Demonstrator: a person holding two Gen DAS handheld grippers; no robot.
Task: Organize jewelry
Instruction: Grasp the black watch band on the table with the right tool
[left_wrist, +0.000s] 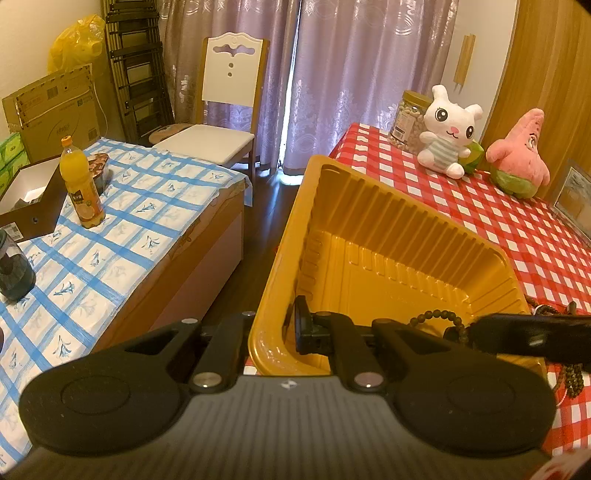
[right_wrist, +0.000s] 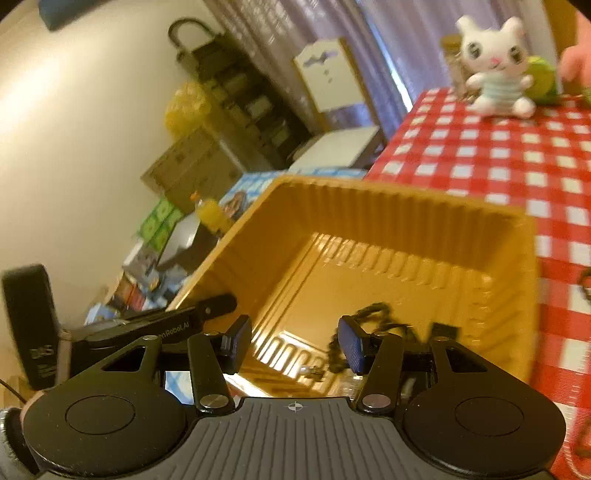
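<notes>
A yellow ribbed plastic tray (left_wrist: 369, 221) stands tilted at the near corner of the red-checked table (left_wrist: 498, 229). My left gripper (left_wrist: 279, 328) is shut on the tray's near wall, with one finger outside and one inside. In the right wrist view the tray (right_wrist: 406, 221) fills the middle. My right gripper (right_wrist: 293, 345) hangs open over its inside, with nothing pressed between the pads. A dark bead bracelet (right_wrist: 369, 314) is blurred just beside the right finger, inside the tray. The left wrist view shows the same bracelet (left_wrist: 436, 317) low in the tray.
More dark bead strings (left_wrist: 572, 376) lie on the red cloth right of the tray. A white rabbit plush (left_wrist: 448, 129), a pink star plush (left_wrist: 521, 155) and a jar (left_wrist: 408, 118) stand at the back. Left is a blue-checked table (left_wrist: 129, 229) with an orange bottle (left_wrist: 81, 184).
</notes>
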